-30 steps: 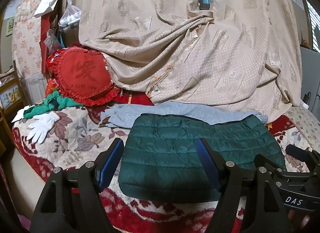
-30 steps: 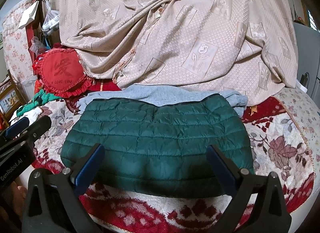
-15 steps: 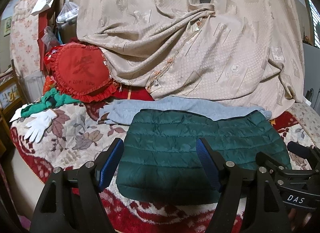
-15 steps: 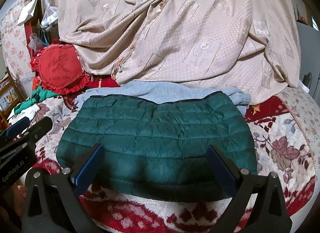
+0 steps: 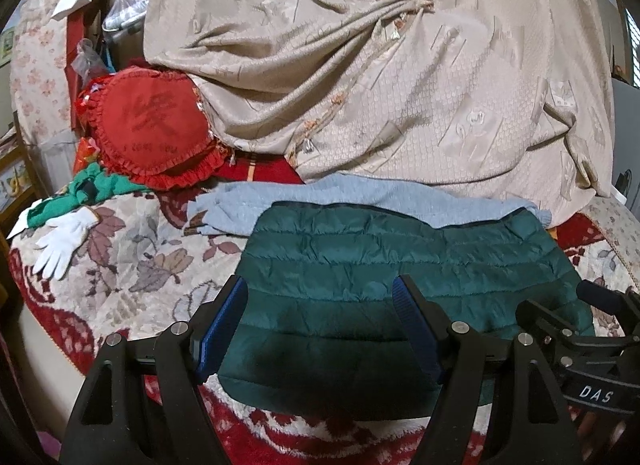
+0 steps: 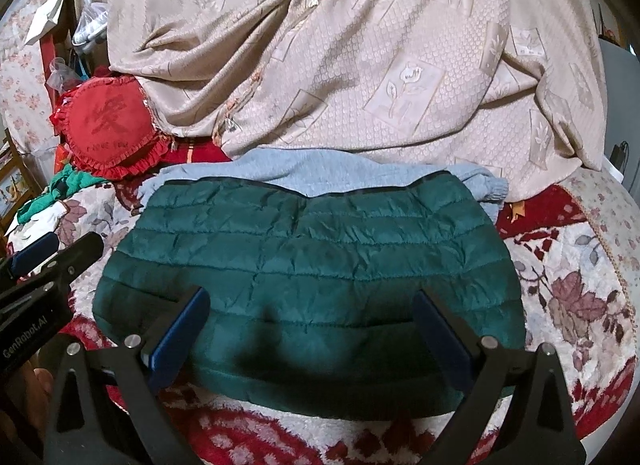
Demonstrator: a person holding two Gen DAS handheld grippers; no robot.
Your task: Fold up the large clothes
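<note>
1. Mostly, the left wrist view shows my left gripper (image 5: 320,301) with its jaws spread wide and nothing between the blue pads; it hangs over the near left part of the green quilted jacket (image 5: 400,277), which lies folded flat on the floral blanket (image 5: 140,257). The jacket's near edge is hidden behind my gripper frame. Behind the jacket a grey garment (image 5: 320,201) is half covered, so I cannot make out its shape. At the lower right my right gripper (image 5: 592,329) is cut off by the frame. A white glove (image 5: 64,241) lies far left, beside a bunched green cloth (image 5: 100,189). A clear plastic bag (image 5: 124,17) hangs at the upper left; its contents are too blurred to tell.

2. From the right wrist view, my right gripper (image 6: 312,317) is likewise spread wide and empty, above the jacket's (image 6: 320,257) near edge. The beige patterned cloth (image 6: 360,65) drapes over whatever stands behind. The red frilled cushion (image 6: 108,125) leans at the left, partly tucked under that cloth. My left gripper (image 6: 36,261) pokes in at the left edge, mostly cut off.
</note>
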